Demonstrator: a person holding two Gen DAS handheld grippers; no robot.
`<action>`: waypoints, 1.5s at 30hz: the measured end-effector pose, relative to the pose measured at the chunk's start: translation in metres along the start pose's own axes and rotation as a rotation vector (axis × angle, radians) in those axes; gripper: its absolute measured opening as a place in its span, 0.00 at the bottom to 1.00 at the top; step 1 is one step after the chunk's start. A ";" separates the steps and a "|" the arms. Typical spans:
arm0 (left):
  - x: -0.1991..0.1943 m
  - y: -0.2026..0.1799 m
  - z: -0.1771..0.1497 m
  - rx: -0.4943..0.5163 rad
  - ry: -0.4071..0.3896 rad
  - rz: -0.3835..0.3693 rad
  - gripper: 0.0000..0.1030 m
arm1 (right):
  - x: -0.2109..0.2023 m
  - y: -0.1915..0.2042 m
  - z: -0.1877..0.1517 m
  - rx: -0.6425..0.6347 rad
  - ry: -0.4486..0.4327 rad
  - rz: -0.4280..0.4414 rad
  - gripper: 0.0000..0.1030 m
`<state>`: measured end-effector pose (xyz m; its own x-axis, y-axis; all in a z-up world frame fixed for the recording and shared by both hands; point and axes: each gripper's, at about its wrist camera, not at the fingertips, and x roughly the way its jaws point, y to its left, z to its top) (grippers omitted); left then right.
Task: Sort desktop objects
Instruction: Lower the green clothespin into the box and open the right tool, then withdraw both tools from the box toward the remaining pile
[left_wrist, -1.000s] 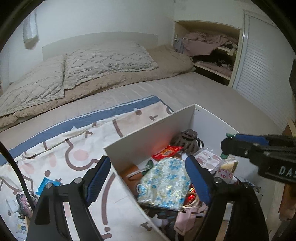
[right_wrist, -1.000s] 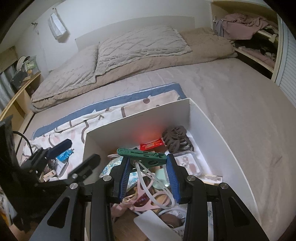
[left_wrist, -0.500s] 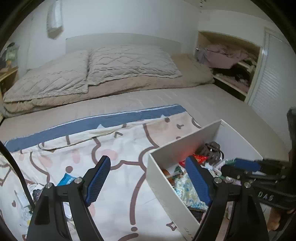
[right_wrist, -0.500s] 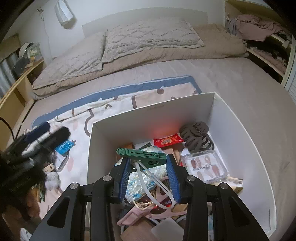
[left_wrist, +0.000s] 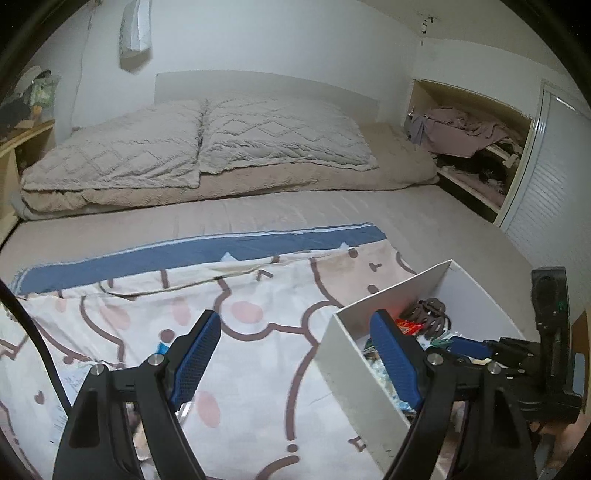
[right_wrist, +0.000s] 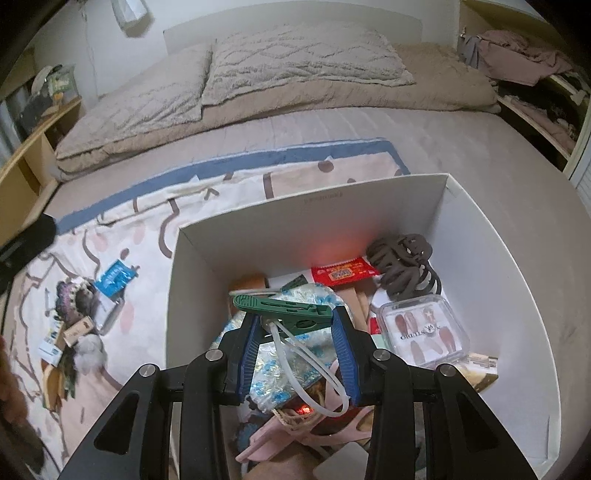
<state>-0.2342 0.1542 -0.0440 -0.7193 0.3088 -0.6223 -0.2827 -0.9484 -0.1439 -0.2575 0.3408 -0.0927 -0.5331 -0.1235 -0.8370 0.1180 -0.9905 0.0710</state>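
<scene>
Your right gripper (right_wrist: 295, 325) has its jaws clamped narrow on the green clip (right_wrist: 282, 307), held over the white box (right_wrist: 314, 218). Your left gripper (left_wrist: 295, 350) hangs beside that box, above the patterned sheet (left_wrist: 258, 317), jaws wide and empty.

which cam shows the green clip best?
Right wrist: the green clip lies crosswise in the right gripper above the white box, seen whole. Left wrist catches only a green sliver at that gripper's tip.
</scene>
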 end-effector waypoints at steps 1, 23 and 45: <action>-0.002 0.001 0.000 0.009 0.000 0.007 0.81 | 0.002 0.000 0.000 -0.002 0.006 -0.004 0.38; -0.028 0.019 -0.002 0.049 -0.014 0.036 0.81 | 0.010 0.007 -0.003 0.024 0.059 0.003 0.38; -0.047 0.050 -0.009 0.016 -0.015 0.079 0.81 | -0.006 -0.005 -0.007 0.125 0.021 -0.016 0.84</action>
<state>-0.2087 0.0913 -0.0292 -0.7492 0.2343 -0.6195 -0.2347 -0.9686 -0.0825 -0.2495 0.3464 -0.0920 -0.5159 -0.1079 -0.8499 0.0035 -0.9923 0.1238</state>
